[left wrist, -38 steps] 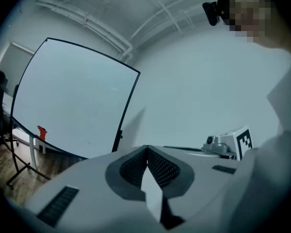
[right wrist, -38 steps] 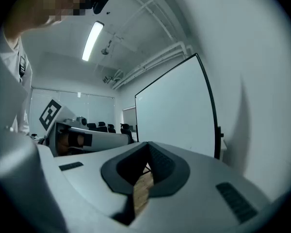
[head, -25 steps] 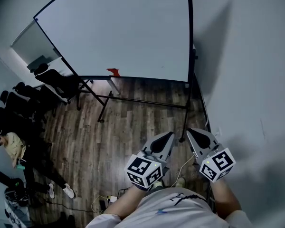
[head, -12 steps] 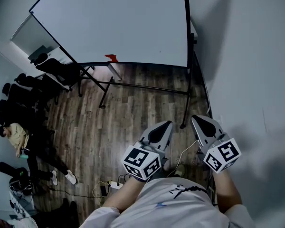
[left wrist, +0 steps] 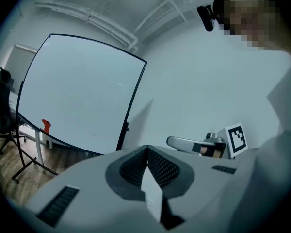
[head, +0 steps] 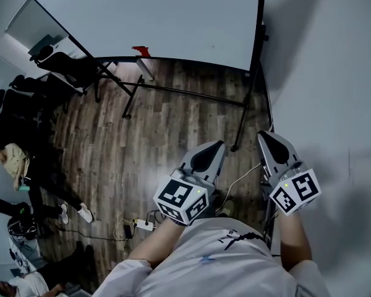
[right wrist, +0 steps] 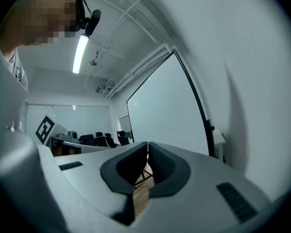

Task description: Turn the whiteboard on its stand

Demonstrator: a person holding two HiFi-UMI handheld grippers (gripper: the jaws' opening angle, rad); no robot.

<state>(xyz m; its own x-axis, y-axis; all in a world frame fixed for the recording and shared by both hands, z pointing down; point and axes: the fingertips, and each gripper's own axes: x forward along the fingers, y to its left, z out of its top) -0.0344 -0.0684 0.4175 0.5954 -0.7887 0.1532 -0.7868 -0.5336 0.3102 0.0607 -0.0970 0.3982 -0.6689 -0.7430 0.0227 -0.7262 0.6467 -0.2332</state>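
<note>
Both arms reach forward from the torso, the left forearm (head: pixel 149 247) bare and angled inward, the right forearm (head: pixel 292 240) straighter. The left gripper (head: pixel 219 146) and right gripper (head: pixel 263 136) point ahead, near each other, jaws pressed together and holding nothing.

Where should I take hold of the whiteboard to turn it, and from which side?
Probably its lower edge, from the front and below with the right gripper opened: that thin rail fits between jaws, and it lies far from the side pivot, giving leverage.
</note>
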